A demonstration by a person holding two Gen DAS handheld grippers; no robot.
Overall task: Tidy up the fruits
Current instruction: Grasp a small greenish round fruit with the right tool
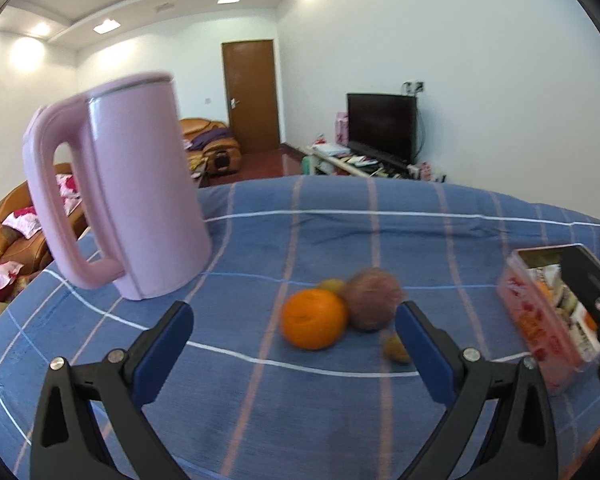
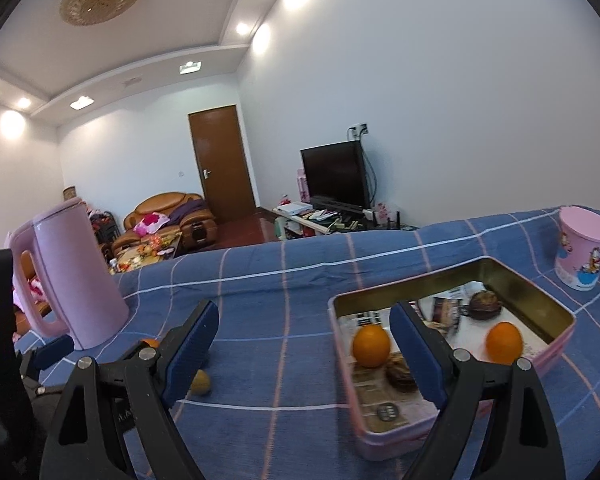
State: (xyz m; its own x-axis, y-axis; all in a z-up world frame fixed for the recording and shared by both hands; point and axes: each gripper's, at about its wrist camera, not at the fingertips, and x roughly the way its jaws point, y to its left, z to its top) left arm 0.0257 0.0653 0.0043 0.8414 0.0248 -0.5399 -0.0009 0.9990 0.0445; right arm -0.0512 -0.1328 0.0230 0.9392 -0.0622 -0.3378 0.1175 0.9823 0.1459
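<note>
In the left wrist view my left gripper [image 1: 294, 320] is open and empty, just short of a cluster of fruit on the blue checked cloth: an orange [image 1: 314, 319], a brownish round fruit [image 1: 372, 299], a small green one [image 1: 332, 285] behind and a small kiwi-like one [image 1: 396, 347]. In the right wrist view my right gripper [image 2: 304, 320] is open and empty above the cloth, beside a pink tin box [image 2: 556, 342] that holds two oranges [image 2: 371, 346] [image 2: 504, 343] and dark fruits [image 2: 485, 305]. A small yellowish fruit [image 2: 201, 383] lies by its left finger.
A tall pink kettle [image 1: 140, 188] stands on the left of the table and shows in the right wrist view [image 2: 72, 276] too. A pink cartoon cup [image 2: 582, 254] stands at the far right. The tin box [image 1: 540, 316] sits at the right edge in the left wrist view.
</note>
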